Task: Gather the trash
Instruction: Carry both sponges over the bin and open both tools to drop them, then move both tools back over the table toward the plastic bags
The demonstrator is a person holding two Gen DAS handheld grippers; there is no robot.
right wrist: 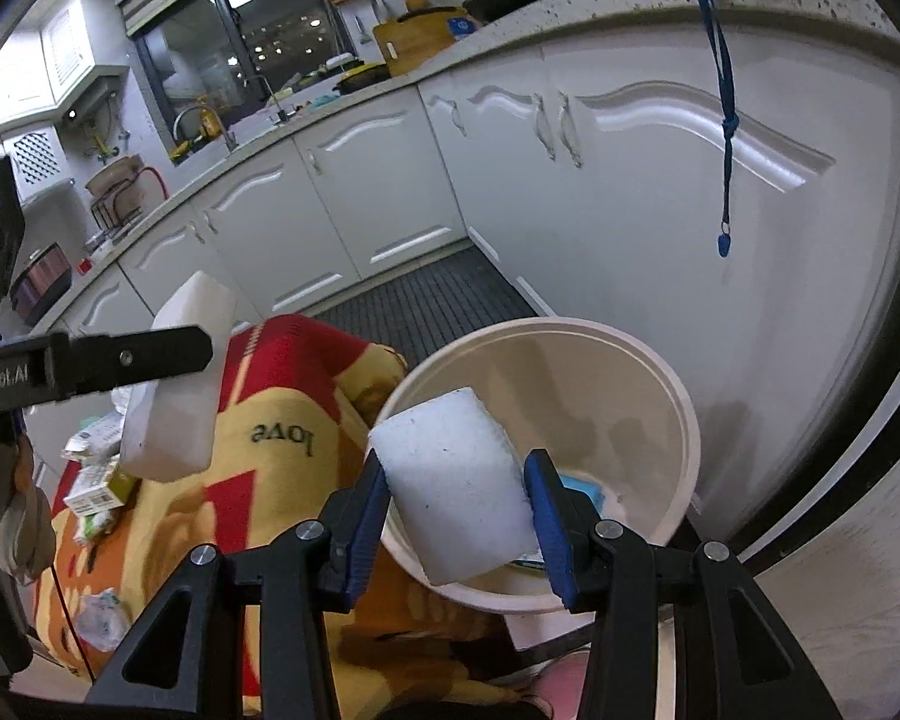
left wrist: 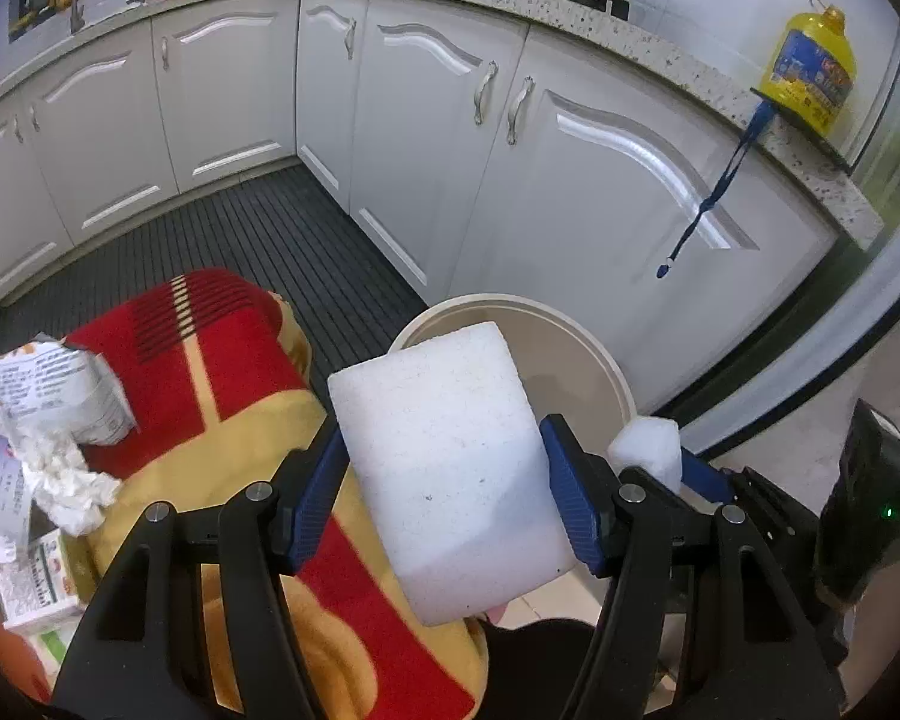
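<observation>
Both tilted downward, each gripper (left wrist: 444, 498) (right wrist: 459, 516) clamps a foam block (left wrist: 450, 468) (right wrist: 456, 486).

each camera sits just behind its own tongs and looks forward and steeply down along them, close over the red and yellow blanket (left wrist: 222, 372) and the cream bin (right wrist: 648, 396). both views share that blanket, the bin and the white cabinet doors (left wrist: 426, 138). the right view seems to face further left, catching the left tongs (right wrist: 150, 354) from the side.
</observation>
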